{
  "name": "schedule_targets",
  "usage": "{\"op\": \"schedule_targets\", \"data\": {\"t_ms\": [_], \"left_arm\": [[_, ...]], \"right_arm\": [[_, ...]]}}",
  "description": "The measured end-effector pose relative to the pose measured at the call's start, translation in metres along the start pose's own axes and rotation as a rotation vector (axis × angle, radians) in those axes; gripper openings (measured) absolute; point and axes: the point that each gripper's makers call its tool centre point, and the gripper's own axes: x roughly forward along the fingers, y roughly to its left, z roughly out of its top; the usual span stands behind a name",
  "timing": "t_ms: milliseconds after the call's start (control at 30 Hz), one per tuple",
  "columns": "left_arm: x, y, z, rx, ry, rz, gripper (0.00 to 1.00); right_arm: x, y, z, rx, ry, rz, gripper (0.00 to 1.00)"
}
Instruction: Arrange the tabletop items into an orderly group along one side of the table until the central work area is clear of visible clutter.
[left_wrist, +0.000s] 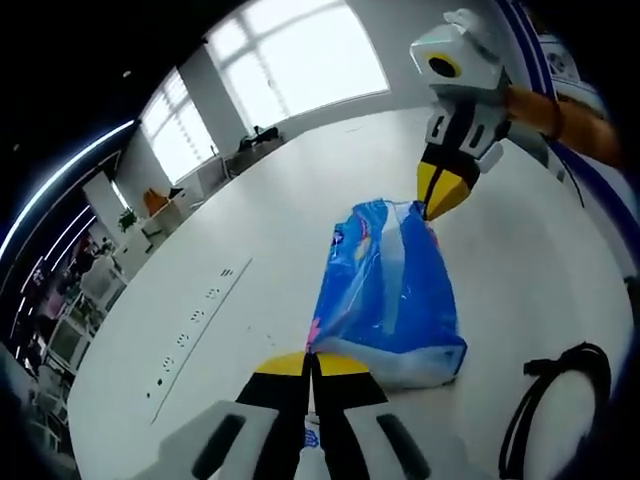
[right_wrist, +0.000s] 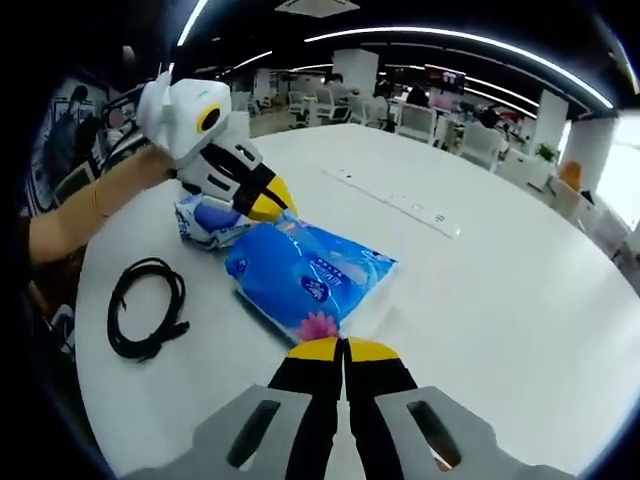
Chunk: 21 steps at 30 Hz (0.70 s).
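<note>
Left gripper jaws pressed together on near end of blue packet, likely pinching its edge; right gripper likewise closed at the opposite end, seen across in left gripper view. Blue packet lies on white table, long axis running straight between the two grippers, one at each end. Black cable coiled just beside the packet, apart. Power strip beyond. Next: probably carry the packet sideways toward an edge
</note>
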Motion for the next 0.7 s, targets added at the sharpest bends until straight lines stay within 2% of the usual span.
{"op": "schedule_targets", "data": {"t_ms": [367, 467, 700], "left_arm": [[0.003, -0.005, -0.003, 0.025, 0.024, -0.009, 0.0], [0.005, -0.005, -0.004, 0.029, 0.032, -0.008, 0.0], [0.006, -0.005, -0.007, 0.026, 0.038, -0.007, 0.0]], "right_arm": [[0.001, 0.003, -0.01, 0.044, -0.019, 0.027, 0.0], [0.003, 0.005, -0.011, 0.096, -0.035, 0.049, 0.0], [0.002, 0.006, -0.012, 0.072, -0.047, 0.042, 0.0]]}}
